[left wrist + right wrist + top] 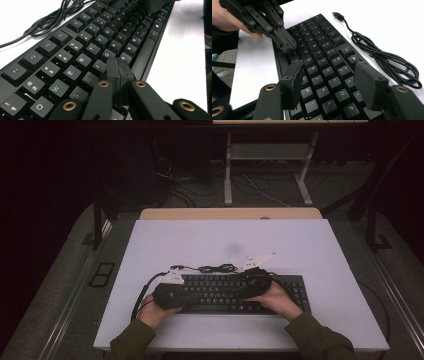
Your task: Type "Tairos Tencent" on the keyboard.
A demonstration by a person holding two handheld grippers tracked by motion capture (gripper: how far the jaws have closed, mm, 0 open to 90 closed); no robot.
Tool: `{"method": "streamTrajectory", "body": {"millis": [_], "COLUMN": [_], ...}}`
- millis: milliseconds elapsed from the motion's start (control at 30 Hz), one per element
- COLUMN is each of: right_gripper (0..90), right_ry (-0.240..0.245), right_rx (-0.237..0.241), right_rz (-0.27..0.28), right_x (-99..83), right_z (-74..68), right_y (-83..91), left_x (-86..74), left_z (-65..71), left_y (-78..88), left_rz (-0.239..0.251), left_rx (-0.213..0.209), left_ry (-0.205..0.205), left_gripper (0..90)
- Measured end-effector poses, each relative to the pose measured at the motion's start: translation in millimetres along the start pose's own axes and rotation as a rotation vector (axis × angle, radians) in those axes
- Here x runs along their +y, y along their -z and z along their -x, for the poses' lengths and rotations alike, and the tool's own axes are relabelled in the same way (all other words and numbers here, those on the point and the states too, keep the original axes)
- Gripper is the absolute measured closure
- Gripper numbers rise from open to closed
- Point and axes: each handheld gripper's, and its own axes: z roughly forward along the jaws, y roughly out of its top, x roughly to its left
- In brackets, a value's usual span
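A black keyboard point(295, 292) lies near the front edge of the white table top point(225, 240), and both grippers hover low over it, pointing toward each other. In the left gripper view, my left gripper point(118, 65) is shut with its pads pressed together and nothing between them, its tip just above the keyboard point(82, 60) near the F and G keys. The right gripper view has that left gripper point(289, 45) at upper left, held by a hand. My right gripper point(328, 83) stands open, its wide pads straddling the keyboard point(322, 53) around the J, K and O keys.
The keyboard's black cable point(215, 268) lies coiled on the table just behind it, its USB plug point(337, 15) loose. A wooden desk edge point(230, 213) borders the far side. Beyond stand a white table frame point(227, 175) and floor cables.
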Motion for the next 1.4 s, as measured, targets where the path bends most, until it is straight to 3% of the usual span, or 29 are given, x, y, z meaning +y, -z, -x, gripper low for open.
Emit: {"method": "streamTrajectory", "body": {"millis": [433, 1033, 1400], "right_gripper": [40.0, 39.0, 38.2], "right_ry": [0.001, -0.005, -0.009], "right_rx": [0.001, -0.001, -0.001], "right_rz": [0.0, 0.014, 0.016], "right_x": [0.1, 0.5, 0.0], "right_z": [0.2, 0.5, 0.7], "right_y": [0.4, 1.7, 3.0], "left_x": [-1.8, 3.5, 7.5], "left_z": [-1.5, 0.4, -1.2], "left_y": [-2.3, 5.7, 10.9], "left_rz": [-0.038, 0.028, 0.044], "left_rx": [0.008, -0.001, 0.021], "left_ry": [-0.015, 0.01, 0.002], "left_gripper": [89.1, 88.8, 65.8]}}
